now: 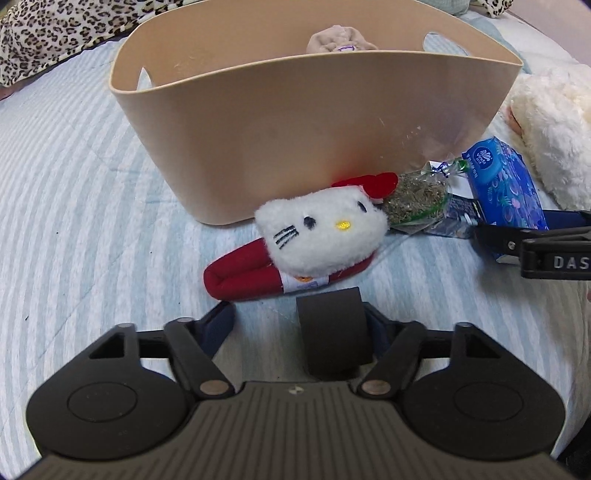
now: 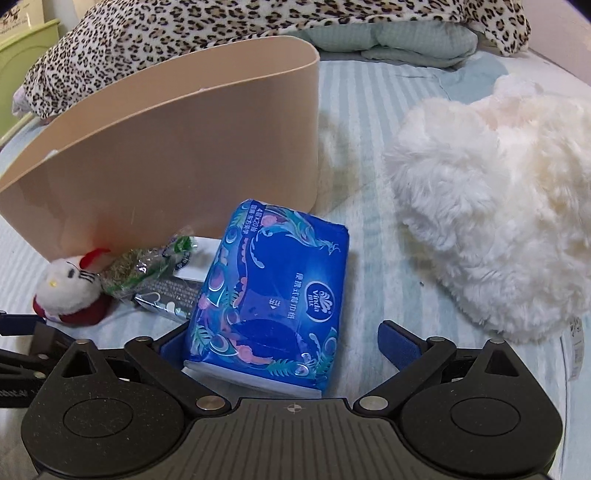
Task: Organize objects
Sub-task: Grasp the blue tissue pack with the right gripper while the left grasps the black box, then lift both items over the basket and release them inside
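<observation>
A beige plastic basket [image 1: 295,122] stands on the striped bed, with a tan plush [image 1: 341,40] inside. In front of it lie a white cat plush on a red clip [image 1: 321,232], a clear bag of dried herbs [image 1: 417,199], a dark packet [image 2: 166,295] and a blue tissue pack [image 2: 269,291]. My left gripper [image 1: 295,325] is open just short of the cat plush. My right gripper [image 2: 284,343] is open with the tissue pack between its fingers, not clamped. The right gripper also shows in the left wrist view [image 1: 532,247] at the tissue pack [image 1: 506,184].
A large fluffy white plush [image 2: 491,206] lies right of the basket [image 2: 177,147]. A leopard-print blanket [image 2: 229,26] and a pale pillow [image 2: 391,40] lie behind. A green cabinet [image 2: 22,55] stands at far left. The striped bedcover [image 1: 74,221] spreads all around.
</observation>
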`<state>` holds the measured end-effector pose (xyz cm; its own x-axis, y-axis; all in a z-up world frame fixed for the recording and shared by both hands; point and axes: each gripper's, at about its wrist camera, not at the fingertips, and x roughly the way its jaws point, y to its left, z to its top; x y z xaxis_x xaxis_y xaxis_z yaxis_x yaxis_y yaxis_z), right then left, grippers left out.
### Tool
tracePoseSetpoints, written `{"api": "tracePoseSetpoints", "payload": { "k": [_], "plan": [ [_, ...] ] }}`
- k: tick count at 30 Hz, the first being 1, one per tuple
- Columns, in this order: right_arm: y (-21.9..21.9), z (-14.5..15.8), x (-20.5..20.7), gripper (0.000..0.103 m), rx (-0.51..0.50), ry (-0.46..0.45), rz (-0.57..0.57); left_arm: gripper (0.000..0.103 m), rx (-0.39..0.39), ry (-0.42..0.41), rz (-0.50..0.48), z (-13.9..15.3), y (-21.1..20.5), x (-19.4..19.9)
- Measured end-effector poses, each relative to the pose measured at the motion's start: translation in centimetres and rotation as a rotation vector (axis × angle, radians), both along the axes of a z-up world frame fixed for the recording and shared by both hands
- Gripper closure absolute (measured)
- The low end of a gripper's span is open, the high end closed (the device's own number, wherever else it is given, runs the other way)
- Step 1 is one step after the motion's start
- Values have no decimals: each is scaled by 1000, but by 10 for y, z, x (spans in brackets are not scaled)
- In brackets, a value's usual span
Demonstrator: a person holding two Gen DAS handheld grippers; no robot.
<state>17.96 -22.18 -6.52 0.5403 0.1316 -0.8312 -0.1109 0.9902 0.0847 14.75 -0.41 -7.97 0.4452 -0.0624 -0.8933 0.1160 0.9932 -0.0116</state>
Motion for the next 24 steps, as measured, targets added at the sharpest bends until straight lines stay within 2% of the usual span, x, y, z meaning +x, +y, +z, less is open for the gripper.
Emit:
{"api": "tracePoseSetpoints", "payload": {
  "k": [1, 2, 3, 4, 5, 6, 7, 10, 17, 24],
  "plan": [
    [1, 1, -1, 18, -2, -9, 3, 38, -8, 2, -1, 1, 2, -1],
    [1, 2, -1, 22, -2, -17, 5, 40, -13, 4, -1, 2, 3, -1],
    [2, 3, -2, 34, 0, -18, 10, 45, -13, 6, 3, 3, 5, -1],
    [2, 4, -2, 38, 5, -13, 17, 52, -15, 8, 12, 4, 7, -1],
    [3, 4, -3, 39, 1, -13, 16, 56, -21, 11, 23, 5, 9, -2],
    [4, 5, -5, 39, -10, -14, 19, 66, -31, 12, 32, 6, 12, -2],
    [6, 6, -6, 39, -26, -14, 22, 69, -41, 14, 37, 7, 14, -2],
    [9, 10, -12, 40, -51, -12, 26, 70, -47, 14, 52, 10, 20, -4],
    [0, 31, -35, 41, 3, -41, -18, 70, -56, -1, 72, 28, 33, -17],
    [-3, 69, -56, 41, 32, -133, -5, 70, -50, -88, 67, 62, 32, -27]
  ]
}}
